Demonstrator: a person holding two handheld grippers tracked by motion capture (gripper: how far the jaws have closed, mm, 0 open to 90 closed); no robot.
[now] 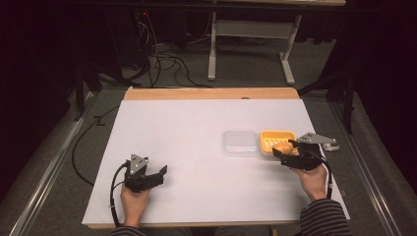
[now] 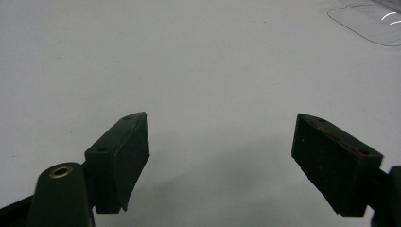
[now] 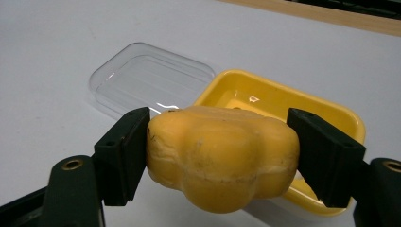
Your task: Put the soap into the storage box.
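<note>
Near edge: two hands w/ striped sleeves rest on a white matte sheet (image 1: 196, 147) covering a light wooden table (image 1: 211, 93). Beyond the table: grey floor, loose black cables, a pale metal-legged bench frame (image 1: 251, 44), dark surroundings.

Left black hand-held gripper (image 1: 147, 178) sits low near the front-left; in the left gripper view its jaws stand wide apart over bare sheet, nothing between them, w/ a corner of the clear plastic rectangular lid (image 2: 369, 21) far off top right.

Right black hand-held gripper (image 3: 217, 151), right side of the table: jaws partly closed, pads pressing both ends of a lumpy yellow soft bell-pepper-shaped toy (image 3: 222, 156). The right gripper view shows it just in front of and above the near rim of the yellow shallow rectangular plastic tray (image 3: 302, 101), clear lid (image 3: 151, 78) lying beside the tray. High view gives the layout: lid (image 1: 240, 142) left of tray (image 1: 275, 137), touching or nearly so.
</note>
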